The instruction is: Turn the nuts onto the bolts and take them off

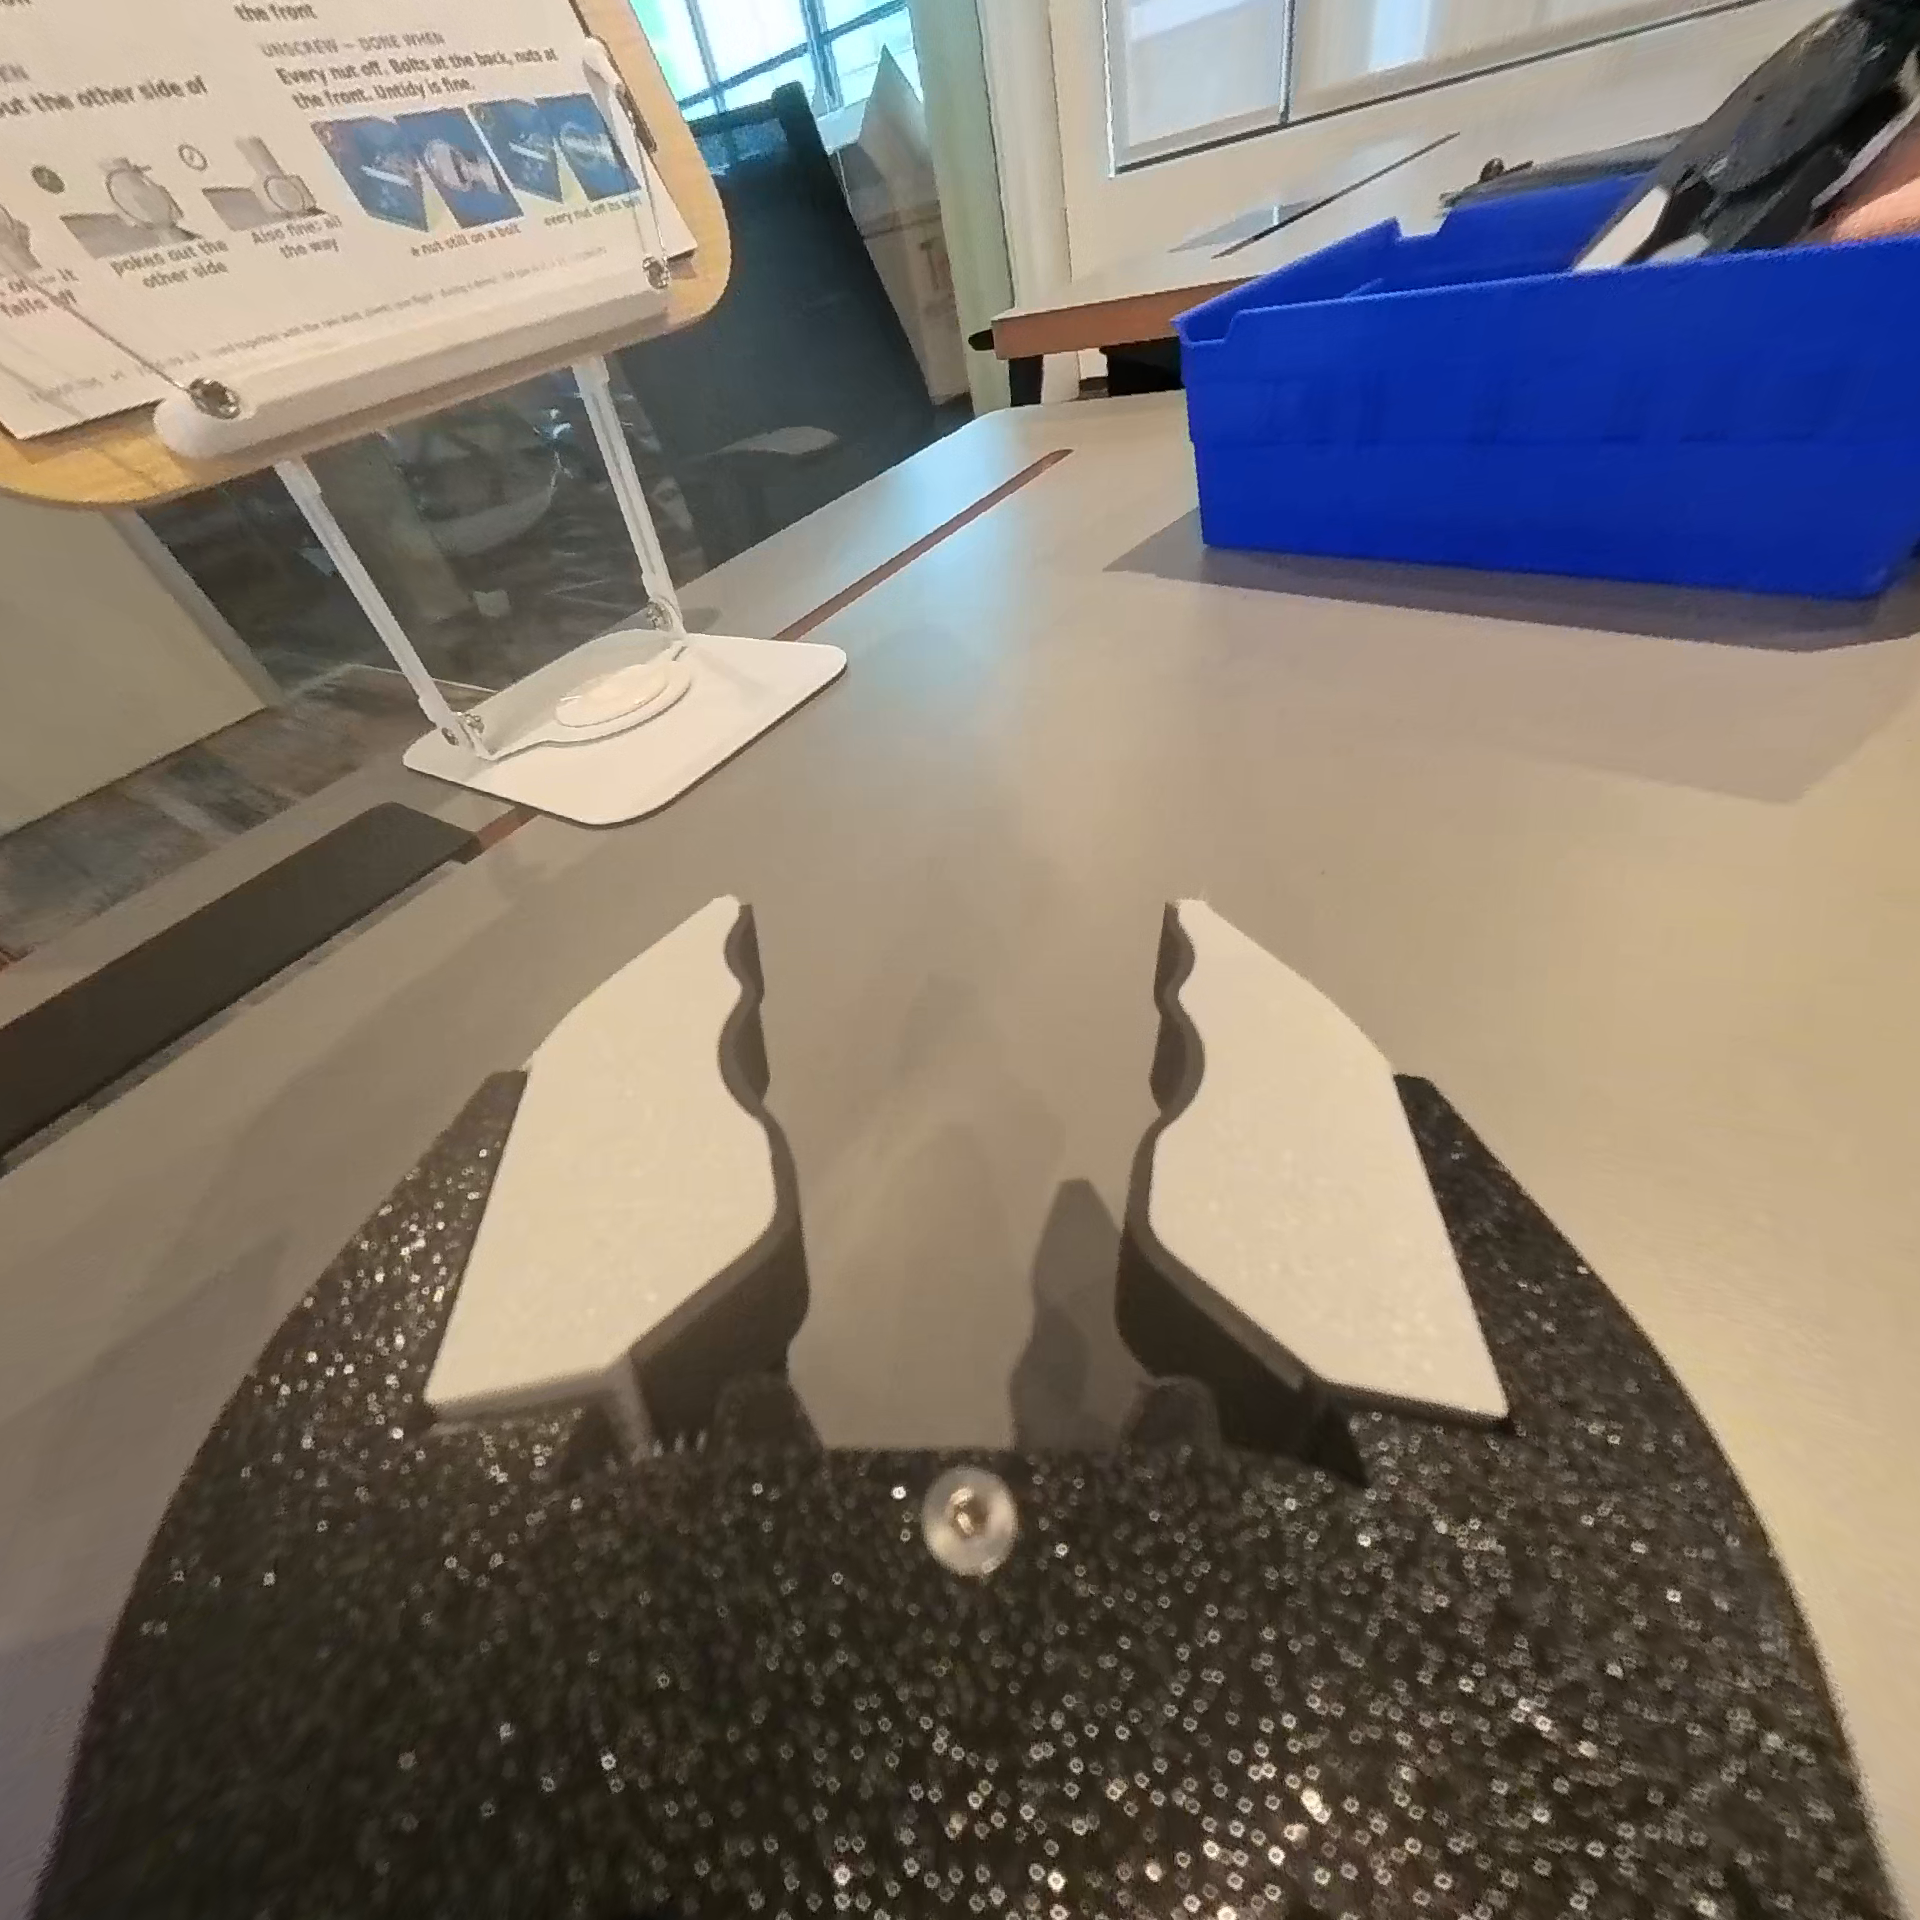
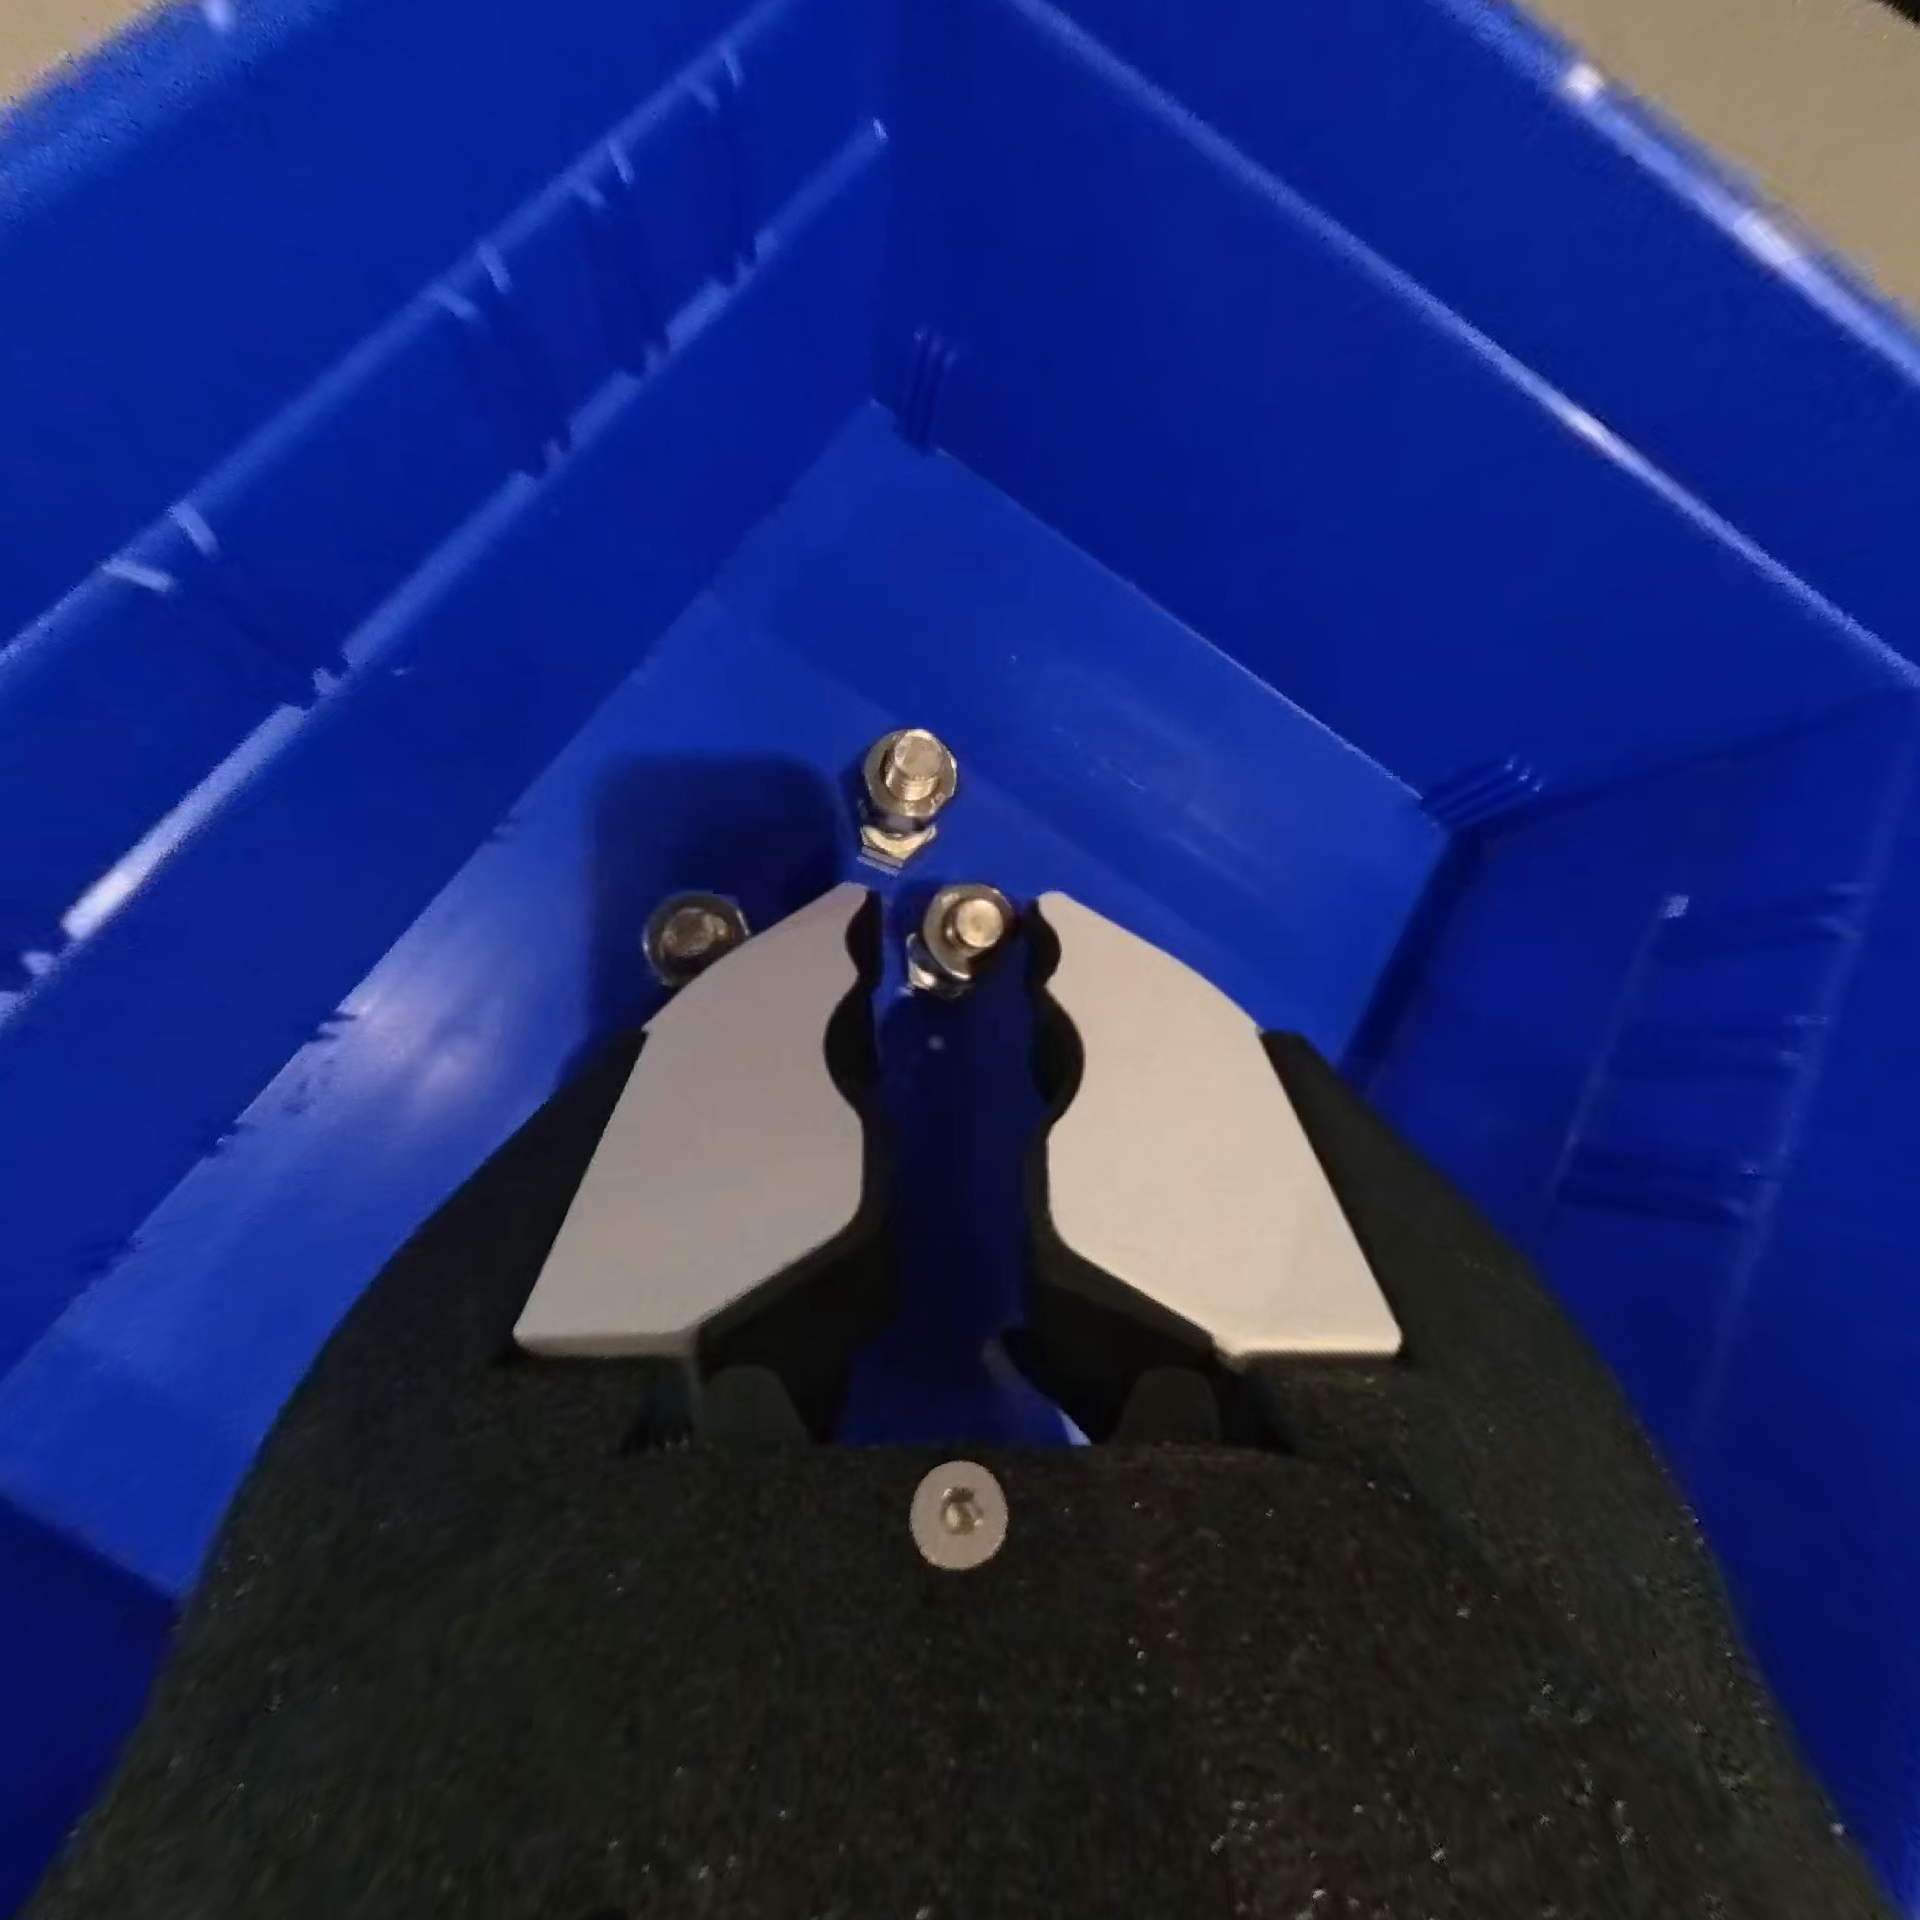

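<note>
In the right wrist view my right gripper (image 2: 951,909) is open inside a blue bin (image 2: 1195,499), pointing down at its floor. A steel bolt with a nut on it (image 2: 961,935) stands between the fingertips, untouched as far as I can tell. A second bolt with a nut (image 2: 909,784) stands just beyond it. A third one (image 2: 691,930) is partly hidden behind the left finger (image 2: 727,1132). In the left wrist view my left gripper (image 1: 961,914) is open and empty, low over the grey table (image 1: 1039,748). The blue bin (image 1: 1538,416) sits at the right with the right gripper (image 1: 1766,156) reaching into it.
A white stand (image 1: 623,717) holding an instruction sheet on a wooden board (image 1: 343,208) stands at the table's left. A dark strip (image 1: 208,956) runs along the table's left edge. The bin has divider walls (image 2: 416,520) to the left of the bolts.
</note>
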Demonstrator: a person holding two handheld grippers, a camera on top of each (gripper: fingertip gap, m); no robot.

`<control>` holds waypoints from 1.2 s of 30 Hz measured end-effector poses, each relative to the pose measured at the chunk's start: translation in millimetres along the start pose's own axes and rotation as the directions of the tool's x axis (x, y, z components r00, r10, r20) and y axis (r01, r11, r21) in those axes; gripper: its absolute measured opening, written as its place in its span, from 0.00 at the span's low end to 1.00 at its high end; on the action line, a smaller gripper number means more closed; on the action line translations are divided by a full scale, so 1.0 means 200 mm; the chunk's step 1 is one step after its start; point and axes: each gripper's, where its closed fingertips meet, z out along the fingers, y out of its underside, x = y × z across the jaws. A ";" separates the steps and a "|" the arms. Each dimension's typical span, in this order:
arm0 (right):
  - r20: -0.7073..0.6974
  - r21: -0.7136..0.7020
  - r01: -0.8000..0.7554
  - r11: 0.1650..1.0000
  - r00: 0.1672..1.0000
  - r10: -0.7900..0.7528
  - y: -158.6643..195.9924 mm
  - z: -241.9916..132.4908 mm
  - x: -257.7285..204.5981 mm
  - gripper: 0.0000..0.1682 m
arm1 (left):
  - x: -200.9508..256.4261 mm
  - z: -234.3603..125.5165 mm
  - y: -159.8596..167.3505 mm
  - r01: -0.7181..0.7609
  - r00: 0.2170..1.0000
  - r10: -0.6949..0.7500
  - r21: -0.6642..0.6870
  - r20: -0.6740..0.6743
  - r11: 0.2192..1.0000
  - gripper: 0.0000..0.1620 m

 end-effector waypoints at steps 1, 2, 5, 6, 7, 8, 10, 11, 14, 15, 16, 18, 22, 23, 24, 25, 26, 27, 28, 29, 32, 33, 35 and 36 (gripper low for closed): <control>-0.004 0.026 -0.013 1.000 1.000 0.013 -0.02 -0.02 0.00 0.15 | 0.00 0.00 0.00 -0.002 1.000 0.002 0.001 0.002 1.000 0.45; -0.010 0.061 -0.031 0.998 0.999 0.032 -0.06 -0.07 0.01 0.15 | 0.00 0.00 0.00 -0.002 1.000 0.002 0.001 0.003 1.000 0.45; -0.038 0.257 -0.054 0.965 0.997 0.066 -0.30 -0.30 -0.02 0.15 | -0.01 0.00 0.00 0.010 1.000 -0.010 0.007 0.007 1.000 0.45; -0.035 0.342 -0.049 0.938 0.997 0.065 -0.42 -0.41 -0.07 0.14 | -0.01 -0.01 -0.01 0.016 1.000 -0.016 0.012 0.007 1.000 0.45; -0.023 0.419 -0.042 0.907 0.998 0.057 -0.53 -0.51 -0.13 0.13 | -0.01 -0.01 -0.01 0.021 1.000 -0.021 0.017 0.007 1.000 0.44; -0.008 0.484 -0.034 0.875 0.999 0.044 -0.64 -0.60 -0.22 0.12 | -0.02 -0.01 -0.01 0.025 1.000 -0.025 0.020 0.007 0.999 0.44; 0.042 0.581 0.003 0.814 0.999 -0.033 -0.82 -0.73 -0.45 0.12 | -0.02 -0.01 -0.01 0.030 1.000 -0.030 0.023 0.008 0.999 0.44; 0.066 0.606 0.022 0.795 0.995 -0.078 -0.89 -0.75 -0.57 0.12 | -0.02 -0.01 -0.01 0.031 0.999 -0.031 0.023 0.007 0.999 0.44; 0.137 0.630 0.084 0.772 0.966 -0.217 -1.02 -0.65 -0.93 0.13 | -0.02 -0.01 -0.02 0.032 0.999 -0.032 0.025 0.006 0.999 0.44; 0.164 0.636 0.093 0.766 0.954 -0.252 -1.05 -0.58 -1.03 0.13 | -0.02 -0.01 -0.01 0.034 0.999 -0.034 0.025 0.006 0.999 0.44; 0.193 0.634 0.097 0.767 0.941 -0.279 -1.07 -0.50 -1.13 0.14 | -0.02 -0.01 -0.02 0.037 0.999 -0.037 0.026 0.007 0.999 0.44; 0.234 0.619 0.103 0.778 0.922 -0.308 -1.07 -0.30 -1.27 0.16 | -0.03 -0.01 -0.01 0.046 0.999 -0.046 0.025 0.016 0.999 0.44; 0.292 0.611 0.057 0.790 0.911 -0.291 -1.02 0.03 -1.41 0.15 | -0.05 -0.01 -0.01 0.067 0.997 -0.067 0.023 0.024 0.997 0.44; 0.303 0.612 0.039 0.790 0.911 -0.280 -1.00 0.07 -1.43 0.14 | -0.05 -0.01 -0.01 0.070 0.997 -0.071 0.022 0.026 0.997 0.45; 0.306 0.618 0.033 0.786 0.910 -0.278 -0.98 0.10 -1.44 0.14 | -0.05 -0.01 -0.01 0.073 0.997 -0.073 0.019 0.028 0.997 0.45; 0.302 0.618 0.044 0.785 0.909 -0.288 -0.95 0.11 -1.44 0.14 | -0.05 -0.01 0.00 0.074 0.997 -0.075 0.014 0.031 0.997 0.45; 0.278 0.621 0.072 0.781 0.911 -0.305 -0.93 0.13 -1.44 0.14 | -0.06 -0.01 0.00 0.075 0.997 -0.075 0.007 0.032 0.997 0.45; 0.243 0.628 0.103 0.771 0.916 -0.321 -0.91 0.14 -1.43 0.13 | -0.05 -0.01 0.00 0.074 0.997 -0.074 0.001 0.031 0.997 0.46; 0.217 0.638 0.123 0.760 0.918 -0.332 -0.90 0.15 -1.42 0.12 | -0.05 0.00 0.01 0.074 0.997 -0.074 -0.001 0.031 0.997 0.46; 0.213 0.646 0.130 0.752 0.916 -0.341 -0.90 0.15 -1.43 0.11 | -0.05 -0.01 0.01 0.072 0.997 -0.072 -0.002 0.033 0.997 0.46; 0.217 0.660 0.131 0.740 0.909 -0.355 -0.91 0.13 -1.45 0.10 | -0.05 -0.04 -0.02 0.075 0.996 -0.075 -0.011 0.040 0.997 0.48; 0.214 0.659 0.139 0.739 0.907 -0.362 -0.90 0.14 -1.45 0.09 | -0.05 -0.08 -0.07 0.093 0.995 -0.093 0.005 0.039 0.996 0.48; 0.216 0.650 0.148 0.745 0.904 -0.369 -0.89 0.15 -1.46 0.09 | -0.05 -0.21 -0.23 0.152 0.987 -0.155 0.083 0.035 0.985 0.48; 0.223 0.647 0.146 0.748 0.902 -0.369 -0.89 0.15 -1.46 0.08 | -0.07 -0.30 -0.30 0.176 0.981 -0.184 0.125 0.057 0.976 0.47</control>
